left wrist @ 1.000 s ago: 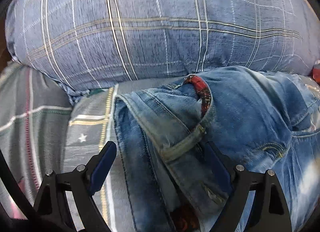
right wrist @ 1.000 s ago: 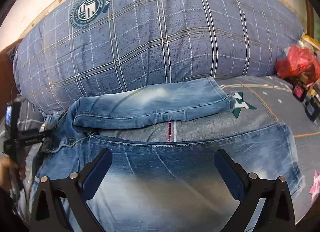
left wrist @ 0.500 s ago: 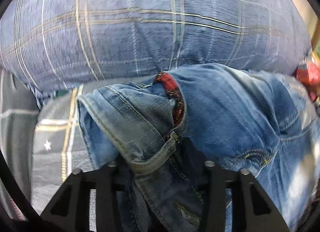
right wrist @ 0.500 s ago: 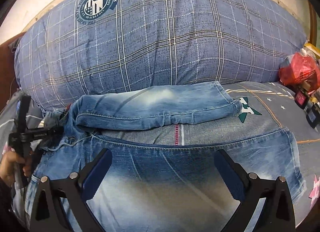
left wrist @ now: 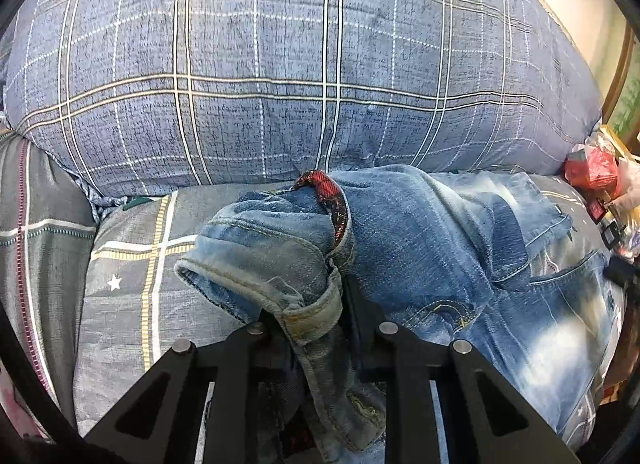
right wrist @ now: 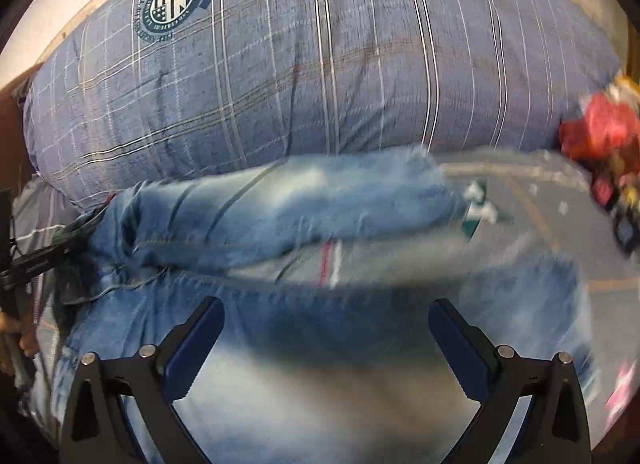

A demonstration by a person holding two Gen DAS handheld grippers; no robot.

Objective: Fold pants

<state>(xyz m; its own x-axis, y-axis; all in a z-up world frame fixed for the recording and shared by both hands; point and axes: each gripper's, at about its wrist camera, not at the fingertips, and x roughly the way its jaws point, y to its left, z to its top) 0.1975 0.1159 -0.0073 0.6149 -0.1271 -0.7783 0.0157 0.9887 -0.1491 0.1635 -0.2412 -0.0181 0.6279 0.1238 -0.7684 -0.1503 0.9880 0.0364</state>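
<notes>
The left gripper [left wrist: 310,328] has the waistband [left wrist: 316,318] of the jeans [left wrist: 420,248] between its two black fingers [left wrist: 248,348], and the jaws are closing on it — the denim bunches up in a thick roll right where the pads meet it, a belt loop folded over the pinch. A strip of red plaid lining [left wrist: 336,203] shows inside the waist, just above the grip. The jeans spread away to the right across a grey checked bedsheet [left wrist: 132,264] with a small white star printed on it. Behind everything sits a big blue plaid pillow [left wrist: 280,83], a round crest printed near its top edge.

Over in the right wrist view, blurred, the right gripper [right wrist: 326,348] hovers with its blue-padded fingers [right wrist: 196,340] spread wide apart, nothing between them — only faded denim lying flat beneath. One trouser leg [right wrist: 288,211] is folded across at the foot of the pillow [right wrist: 320,63], the other runs under the gripper toward the right. At the far left edge the left gripper [right wrist: 40,260] appears as a dark frame at the waist end, with a person's hand [right wrist: 20,336] below it. Red packaging [right wrist: 600,131] clutters the right side of the bed.
</notes>
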